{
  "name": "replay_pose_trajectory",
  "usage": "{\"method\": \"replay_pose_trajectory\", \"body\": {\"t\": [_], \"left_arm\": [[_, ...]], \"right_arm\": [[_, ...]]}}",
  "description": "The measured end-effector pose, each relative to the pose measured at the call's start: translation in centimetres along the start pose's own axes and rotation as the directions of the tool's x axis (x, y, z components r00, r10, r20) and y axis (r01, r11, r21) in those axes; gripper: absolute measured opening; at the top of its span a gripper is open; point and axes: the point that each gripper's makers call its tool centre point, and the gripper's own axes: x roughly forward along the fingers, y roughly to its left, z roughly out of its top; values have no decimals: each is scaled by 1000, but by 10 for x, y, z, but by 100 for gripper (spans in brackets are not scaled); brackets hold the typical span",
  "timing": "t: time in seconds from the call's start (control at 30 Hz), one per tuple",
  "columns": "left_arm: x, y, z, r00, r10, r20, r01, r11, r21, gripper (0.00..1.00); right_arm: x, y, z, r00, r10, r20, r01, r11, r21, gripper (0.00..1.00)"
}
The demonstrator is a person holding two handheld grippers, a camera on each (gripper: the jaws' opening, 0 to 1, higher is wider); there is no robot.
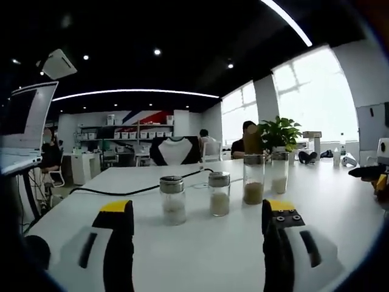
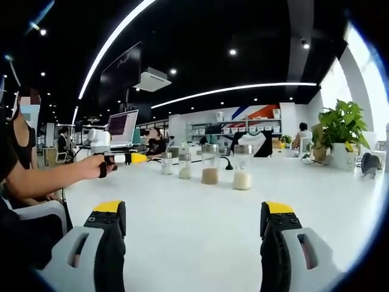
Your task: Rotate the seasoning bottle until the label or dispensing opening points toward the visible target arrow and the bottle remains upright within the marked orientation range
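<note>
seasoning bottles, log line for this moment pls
phase: pre-grasp | left gripper: open, off table | right gripper: open, empty | seasoning bottles: four upright in row on white table, untouched | target arrow: not seen

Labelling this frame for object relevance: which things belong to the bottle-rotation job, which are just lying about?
Job:
- four seasoning bottles in a row on the white table
- left gripper, open
- right gripper, open

Lying about:
- black cable
- potted plant
- laptop
</note>
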Motion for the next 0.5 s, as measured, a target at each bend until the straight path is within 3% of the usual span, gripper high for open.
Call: {"method": "replay_pose_trajectory", "body": {"t": [0.03,0.27,0.3,0.5], "left_arm": [[-2,5,-1,1000,28,-9,-28,1000,6,83],[-6,6,-7,998,56,-32,-54,996,69,84],[-7,8,-11,996,69,-59,-66,996,55,82],[-6,10,-1,998,55,12,-55,998,14,65]], "right_arm": [[0,-1,1,1000,-1,2,1,1000,1,93],[-2,-2,1,1000,0,8,0,1000,9,92],[-1,-1,1,1000,3,8,-3,1000,10,92],[-1,2,3,1000,11,9,-11,1000,2,91]]}}
